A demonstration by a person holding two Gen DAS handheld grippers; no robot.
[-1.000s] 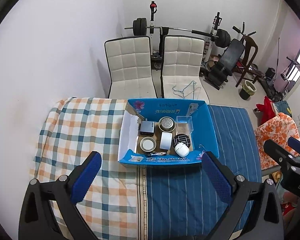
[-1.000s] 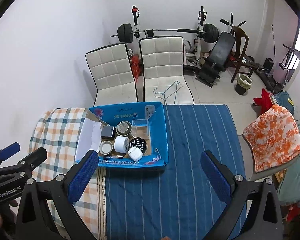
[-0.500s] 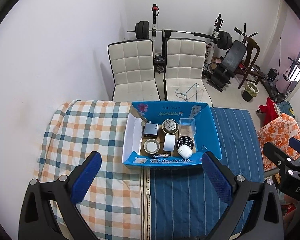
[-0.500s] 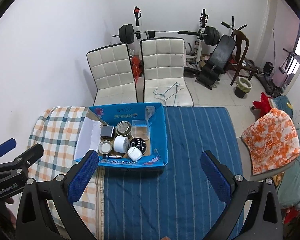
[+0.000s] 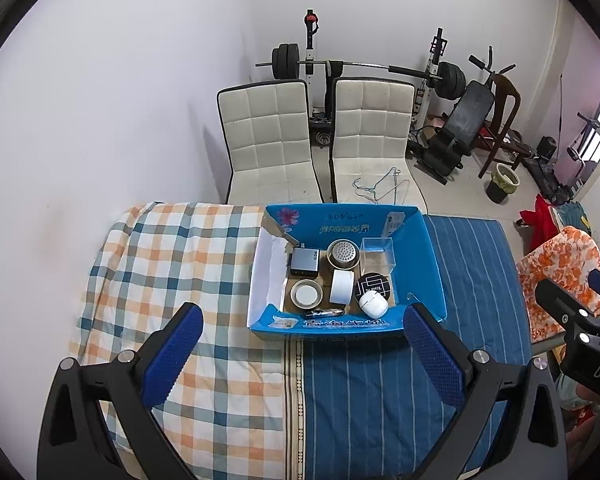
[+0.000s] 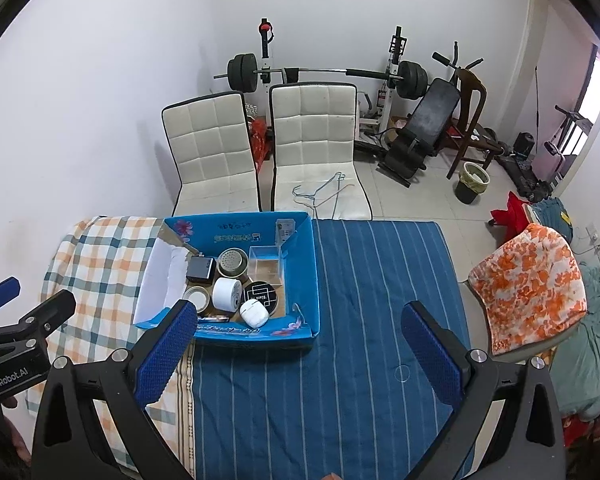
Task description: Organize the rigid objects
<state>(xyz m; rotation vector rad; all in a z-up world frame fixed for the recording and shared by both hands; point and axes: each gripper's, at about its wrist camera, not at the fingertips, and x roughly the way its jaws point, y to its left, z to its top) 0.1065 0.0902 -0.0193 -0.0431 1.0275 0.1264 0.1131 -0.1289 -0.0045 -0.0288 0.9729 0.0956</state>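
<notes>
A blue cardboard box (image 5: 424, 252) (image 6: 302, 280) sits on the bed and holds several rigid items: a grey charger block (image 5: 305, 261), a metal perforated cup (image 5: 343, 254), a clear plastic cube (image 5: 376, 255), a round tin (image 5: 307, 293), a white tape roll (image 5: 342, 286), a black round case (image 5: 374, 285), a white earbud case (image 5: 373, 305) and a dark pen (image 5: 324, 313). My left gripper (image 5: 300, 354) hangs open above the bed in front of the box, holding nothing. My right gripper (image 6: 300, 354) is open too, over the blue striped cover right of the box.
The bed has a plaid blanket (image 5: 180, 264) on the left and a blue striped cover (image 6: 380, 300) on the right. Two white chairs (image 5: 268, 140) stand behind it, with wire hangers (image 5: 380, 186) on one. Gym gear lines the back wall. An orange floral cushion (image 6: 532, 288) lies right.
Both grippers have pulled back and up from the box, so it sits lower and smaller in the views. Both stay open and empty.
</notes>
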